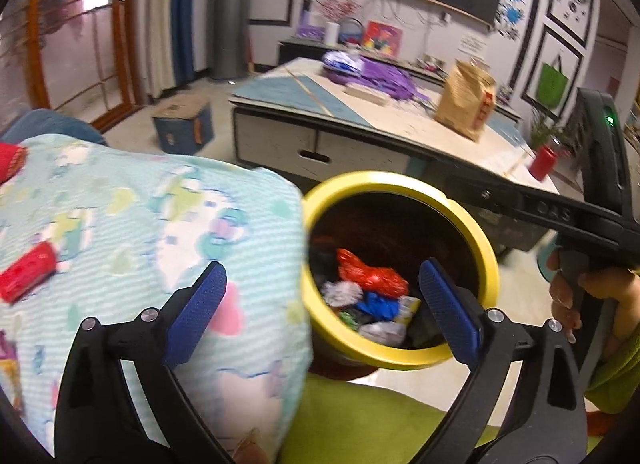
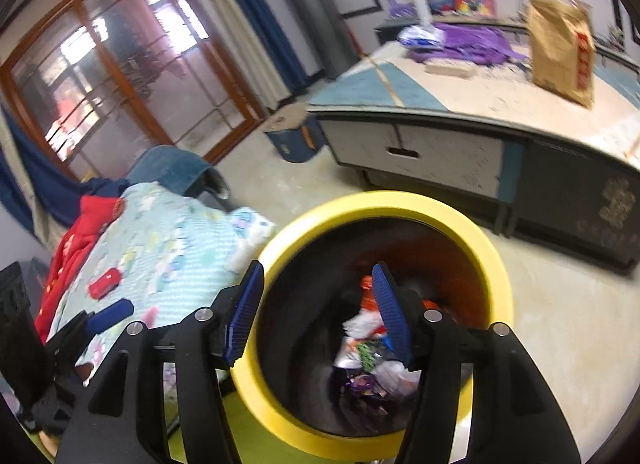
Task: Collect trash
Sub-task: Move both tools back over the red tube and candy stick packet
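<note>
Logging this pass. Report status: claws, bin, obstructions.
Left claw open, empty, above the bin rim. Right claw open, empty, over the yellow bin. Crumpled wrappers already inside. Red item on the patterned blanket, uncollected. Nothing blocking.

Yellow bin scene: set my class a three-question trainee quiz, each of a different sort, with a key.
1. True or false: the yellow bin is empty.
2. What lies on the patterned blanket? A) red cylinder B) banana C) mug
3. Fill in: the brown paper bag stands on the low ____.

Key:
1. False: crumpled wrappers lie inside.
2. A, the red cylinder.
3. Table.

Both the left tongs and the right tongs are open, holding nothing.
</note>
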Available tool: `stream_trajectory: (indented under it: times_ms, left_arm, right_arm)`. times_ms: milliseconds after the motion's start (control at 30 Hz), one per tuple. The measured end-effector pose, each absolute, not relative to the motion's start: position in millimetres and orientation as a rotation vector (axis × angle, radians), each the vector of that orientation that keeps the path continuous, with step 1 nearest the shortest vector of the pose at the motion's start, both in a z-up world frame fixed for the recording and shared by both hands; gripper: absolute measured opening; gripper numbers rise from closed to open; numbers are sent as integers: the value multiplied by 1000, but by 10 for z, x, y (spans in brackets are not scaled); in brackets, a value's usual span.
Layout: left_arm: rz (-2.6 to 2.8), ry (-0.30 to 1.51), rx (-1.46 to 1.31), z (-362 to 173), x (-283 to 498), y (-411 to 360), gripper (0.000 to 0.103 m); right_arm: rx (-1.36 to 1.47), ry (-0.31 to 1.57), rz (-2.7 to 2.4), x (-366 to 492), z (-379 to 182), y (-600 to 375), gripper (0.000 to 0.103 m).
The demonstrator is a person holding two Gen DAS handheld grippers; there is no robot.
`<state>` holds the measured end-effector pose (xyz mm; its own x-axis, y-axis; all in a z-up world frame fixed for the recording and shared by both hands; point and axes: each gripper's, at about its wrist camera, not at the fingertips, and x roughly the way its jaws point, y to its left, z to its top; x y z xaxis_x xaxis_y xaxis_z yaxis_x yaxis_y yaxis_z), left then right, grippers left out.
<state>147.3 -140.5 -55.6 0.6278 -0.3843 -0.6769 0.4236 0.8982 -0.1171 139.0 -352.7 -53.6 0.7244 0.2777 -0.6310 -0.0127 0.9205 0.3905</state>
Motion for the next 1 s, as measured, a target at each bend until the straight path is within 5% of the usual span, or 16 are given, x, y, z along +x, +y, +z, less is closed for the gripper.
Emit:
stream_trajectory:
  times_ms: [400,500,933,1000]
  left_arm:
    - [-148,647,33,-252,1244,-294,92]
    - [-77,642,24,-219,1171,11,92]
    - [41,782,-138,-484,1054,1026,91]
    - [32,802,-172,-550,1069,1097,85]
  right_arm:
    - [211,736,450,1631,-214,-2387,59]
    - [158,726,527,1708,-154,-2049,68]
    - [-104,753,779,2215,-185,-706,80]
    - [-152,759,789,2295,-239,-541,80]
